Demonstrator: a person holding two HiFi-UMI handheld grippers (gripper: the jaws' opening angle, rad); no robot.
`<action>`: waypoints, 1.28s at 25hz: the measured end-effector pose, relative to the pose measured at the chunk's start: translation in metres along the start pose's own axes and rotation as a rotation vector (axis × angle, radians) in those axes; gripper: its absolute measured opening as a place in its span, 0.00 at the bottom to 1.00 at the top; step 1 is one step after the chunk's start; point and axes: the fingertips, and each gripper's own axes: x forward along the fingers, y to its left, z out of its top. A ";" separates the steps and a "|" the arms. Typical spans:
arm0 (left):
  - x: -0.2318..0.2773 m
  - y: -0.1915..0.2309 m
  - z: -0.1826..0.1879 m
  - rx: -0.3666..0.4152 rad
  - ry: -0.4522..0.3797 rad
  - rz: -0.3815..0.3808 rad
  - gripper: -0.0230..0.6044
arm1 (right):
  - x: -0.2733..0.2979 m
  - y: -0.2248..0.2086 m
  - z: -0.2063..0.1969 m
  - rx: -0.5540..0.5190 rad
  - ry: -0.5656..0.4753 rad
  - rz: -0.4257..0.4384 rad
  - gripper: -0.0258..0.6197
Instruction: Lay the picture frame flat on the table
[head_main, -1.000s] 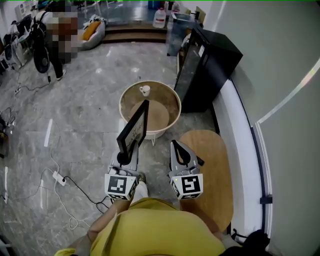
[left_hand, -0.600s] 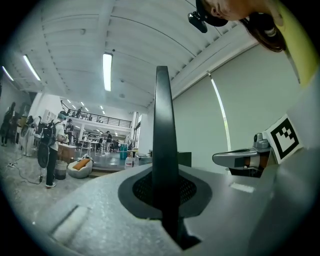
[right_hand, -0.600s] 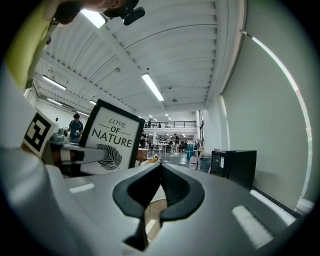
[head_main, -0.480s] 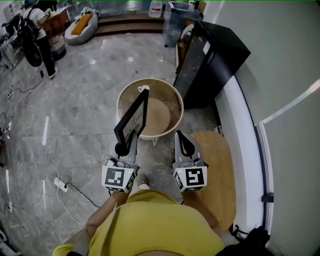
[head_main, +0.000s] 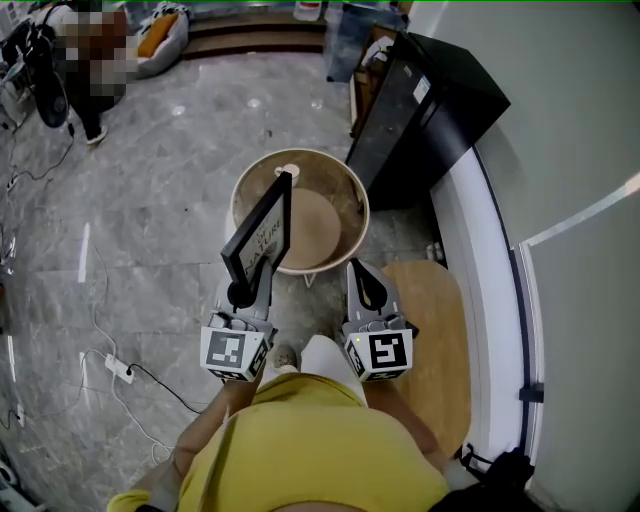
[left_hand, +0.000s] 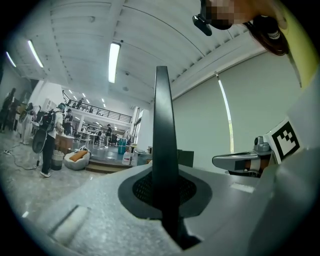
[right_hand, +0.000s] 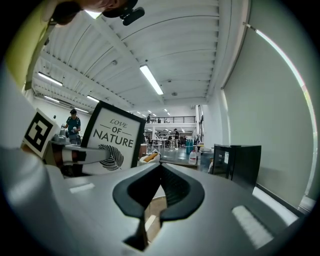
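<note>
Head view shows the left gripper (head_main: 249, 291) clamping the black rectangular picture frame (head_main: 262, 233), long axis upright, print facing right; right gripper (head_main: 362, 284) clenched empty.

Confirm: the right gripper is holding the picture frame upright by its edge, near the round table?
No: the left gripper holds the picture frame upright by its edge, near the round table. The left gripper view shows its jaws shut on the frame; the right gripper is shut on nothing.

In the left gripper view the picture frame (left_hand: 162, 125) shows only its dark edge, its face hidden. The white object (head_main: 288, 171) on the round tabletop (head_main: 320, 225) is too small to identify.
</note>
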 end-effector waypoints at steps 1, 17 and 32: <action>0.004 0.004 -0.002 -0.005 0.005 0.006 0.05 | 0.008 -0.001 0.000 0.001 0.001 0.006 0.04; 0.132 0.024 0.003 -0.021 -0.024 -0.035 0.05 | 0.136 -0.068 0.005 -0.009 -0.021 0.087 0.04; 0.271 0.009 -0.001 -0.009 0.022 -0.043 0.05 | 0.233 -0.176 -0.019 0.062 0.009 0.155 0.04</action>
